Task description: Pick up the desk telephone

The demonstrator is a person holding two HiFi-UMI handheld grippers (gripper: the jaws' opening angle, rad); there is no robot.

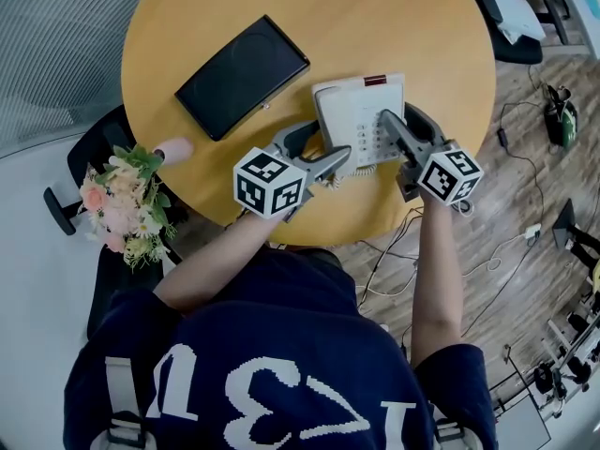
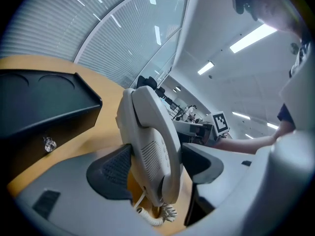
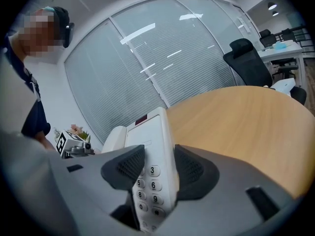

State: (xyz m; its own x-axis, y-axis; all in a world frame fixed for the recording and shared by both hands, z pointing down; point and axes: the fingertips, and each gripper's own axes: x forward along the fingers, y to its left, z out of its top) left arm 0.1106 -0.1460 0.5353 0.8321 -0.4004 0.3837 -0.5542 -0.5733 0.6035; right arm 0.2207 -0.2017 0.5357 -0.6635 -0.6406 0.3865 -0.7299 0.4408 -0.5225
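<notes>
Your grippers flank white plastic desk telephone (image 1: 361, 115), long axis pointing away from you: left gripper (image 1: 323, 150) clamps its left edge, right gripper (image 1: 401, 120) its right edge.

Head view is looking steeply down; both gripper views are looking closely along their fingers (image 2: 110, 171), all sharing the telephone (image 1: 361, 111).

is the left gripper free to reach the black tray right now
Probably not: the left gripper has its jaws clamped on the telephone, at its handset side. Otherwise the bare tabletop between it and the black tray leaves the way open.
</notes>
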